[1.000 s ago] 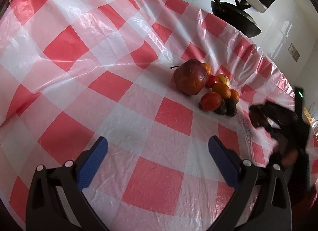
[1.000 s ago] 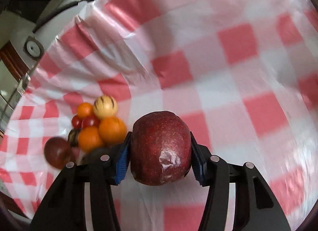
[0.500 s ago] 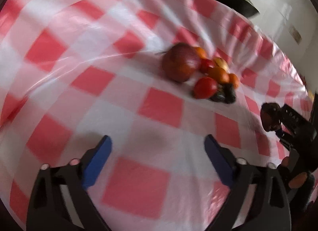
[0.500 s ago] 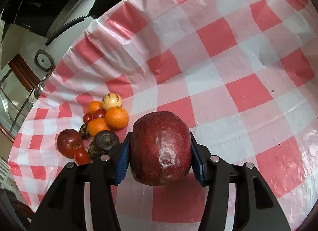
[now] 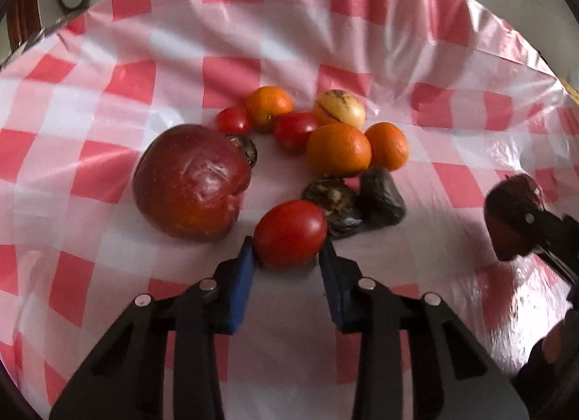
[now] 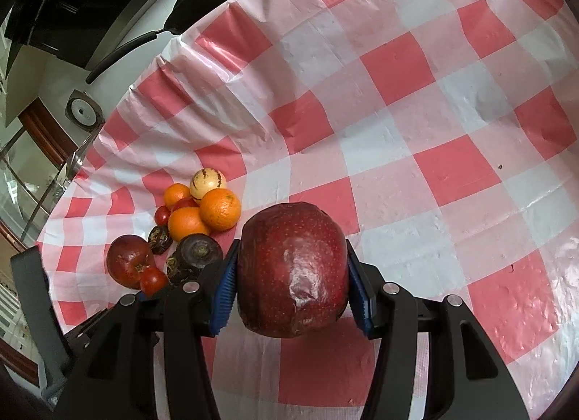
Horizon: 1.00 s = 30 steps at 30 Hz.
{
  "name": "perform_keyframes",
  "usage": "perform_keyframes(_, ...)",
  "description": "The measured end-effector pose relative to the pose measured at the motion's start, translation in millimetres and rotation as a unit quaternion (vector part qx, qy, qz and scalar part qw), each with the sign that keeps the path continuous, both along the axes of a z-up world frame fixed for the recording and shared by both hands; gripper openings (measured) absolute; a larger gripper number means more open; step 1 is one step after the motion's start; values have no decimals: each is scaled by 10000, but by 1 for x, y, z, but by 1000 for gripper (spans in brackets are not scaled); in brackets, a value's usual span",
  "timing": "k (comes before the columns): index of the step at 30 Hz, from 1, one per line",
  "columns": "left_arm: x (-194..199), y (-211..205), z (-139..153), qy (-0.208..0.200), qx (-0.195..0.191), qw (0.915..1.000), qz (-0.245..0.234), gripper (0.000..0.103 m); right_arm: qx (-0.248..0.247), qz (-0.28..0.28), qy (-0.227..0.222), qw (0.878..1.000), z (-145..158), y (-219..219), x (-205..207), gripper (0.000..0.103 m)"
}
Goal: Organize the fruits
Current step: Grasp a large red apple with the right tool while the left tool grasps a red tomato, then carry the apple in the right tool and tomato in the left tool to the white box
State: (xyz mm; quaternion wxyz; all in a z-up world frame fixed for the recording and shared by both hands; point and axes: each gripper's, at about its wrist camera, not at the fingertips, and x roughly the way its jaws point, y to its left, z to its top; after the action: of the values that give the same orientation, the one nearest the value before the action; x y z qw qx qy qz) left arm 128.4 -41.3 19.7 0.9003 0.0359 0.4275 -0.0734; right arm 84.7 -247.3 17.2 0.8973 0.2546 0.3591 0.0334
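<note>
1. on the checked tablecloth, a big dark red apple lies at the left edge of the fruit pile.
2. just right of that apple, the left gripper has just been closing and now clamps a red tomato, with both blue pads against it.
3. beyond the tomato sit dark wrinkled fruits, oranges and a pale striped fruit.
4. well right of the pile, the right gripper clenches a second red apple above the cloth.
</note>
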Motion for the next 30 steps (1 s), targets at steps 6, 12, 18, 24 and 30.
perform_keyframes(6,-50,11,13,-397,-230,9989,110,35,17,5,-3,10000,0,0,0,53)
perform_keyframes(12,-76,26,13,-412,-438,9976,354,35,-140,20,-25,9999,0,5,1,53)
perform_keyframes(18,-102,50,19,-401,-632,9952,637,35,-136,-58,58,9999,-1,4,2,53)
perform_keyframes(24,-155,78,30,-475,-602,9925,955,35,-4,97,131,9999,-2,3,2,53)
perform_keyframes(30,-218,118,37,-613,-273,9904,1211,35,-42,268,250,9993,2,22,-40,53)
